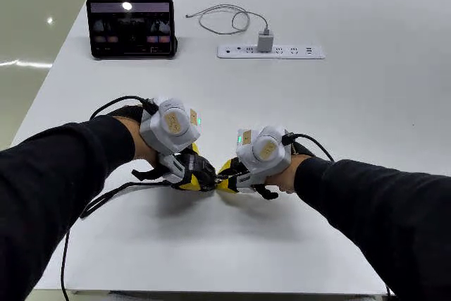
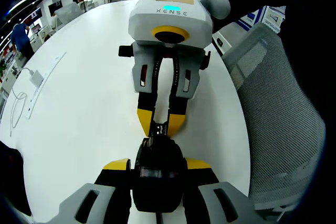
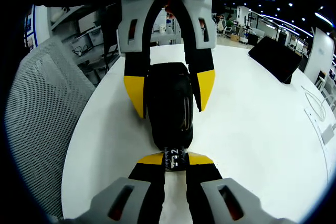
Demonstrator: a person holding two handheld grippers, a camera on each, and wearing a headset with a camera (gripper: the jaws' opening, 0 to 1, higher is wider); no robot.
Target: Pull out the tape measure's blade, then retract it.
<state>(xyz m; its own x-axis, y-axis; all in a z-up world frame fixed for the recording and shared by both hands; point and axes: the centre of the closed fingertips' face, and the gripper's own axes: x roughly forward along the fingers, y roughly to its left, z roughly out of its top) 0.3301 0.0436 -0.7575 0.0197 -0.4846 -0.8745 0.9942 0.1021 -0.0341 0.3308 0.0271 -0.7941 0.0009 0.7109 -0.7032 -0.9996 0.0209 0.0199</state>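
I see both grippers meeting low in the middle of the head view, on the near part of the white table (image 1: 352,103). The left gripper (image 2: 157,163) is clenched on the tape measure (image 2: 157,182). In its own view the black case sits between the two yellow-tipped jaws at the bottom centre, and both tips press against its sides. The case rests on the table surface.

The right gripper (image 3: 176,158) is also closed. Its yellow tips pinch the blade (image 3: 175,161) at the bottom centre of the right gripper view, and there I can read a printed "2" on the blade. Only a short piece of blade shows between the case and the right jaws — the two grippers are nose to nose, almost touching.

At the upper left of the head view a dark tablet (image 1: 131,27) stands with its screen lit. To its right, at the upper centre, lies a white power strip (image 1: 271,51) with a charger (image 1: 266,40) plugged in and a looped white cable (image 1: 222,19) — all well apart from the grippers. A grey mesh chair (image 2: 278,114) fills the right side of the left gripper view.
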